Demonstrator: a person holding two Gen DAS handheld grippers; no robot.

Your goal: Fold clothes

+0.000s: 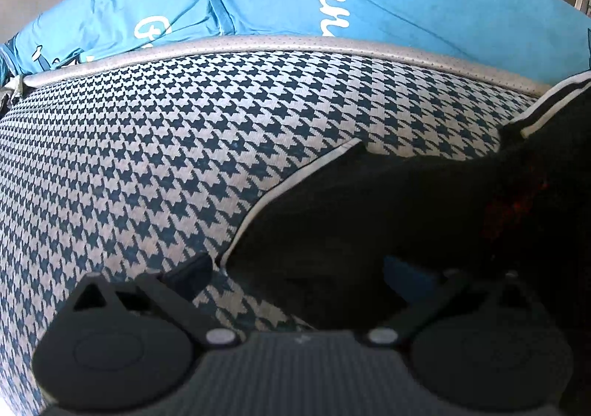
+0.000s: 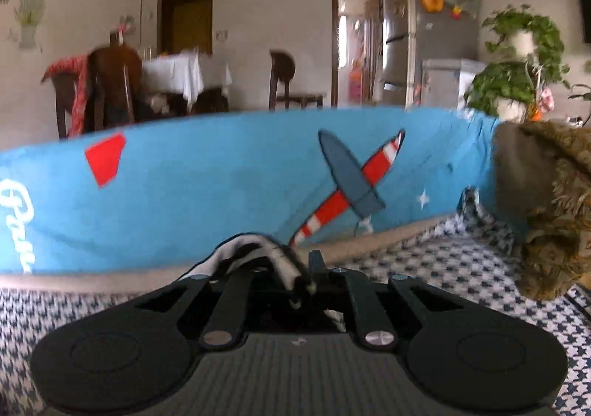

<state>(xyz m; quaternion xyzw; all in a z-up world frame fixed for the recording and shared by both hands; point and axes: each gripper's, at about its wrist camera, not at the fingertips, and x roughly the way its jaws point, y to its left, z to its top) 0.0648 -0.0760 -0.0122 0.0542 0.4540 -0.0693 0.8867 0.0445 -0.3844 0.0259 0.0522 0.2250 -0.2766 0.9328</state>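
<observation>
Limp, light black garment with white piping [image 1: 388, 201] on houndstooth cushion [image 1: 147, 157]: right gripper [image 2: 295, 268] pinched closed on bunched hem, left gripper [image 1: 295, 268] spread wide, apparently empty, over the piped edge at 3 o'clock, the best place to grab.

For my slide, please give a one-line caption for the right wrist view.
Right tool shut on black-and-white garment, above houndstooth sofa with blue cover.
</observation>
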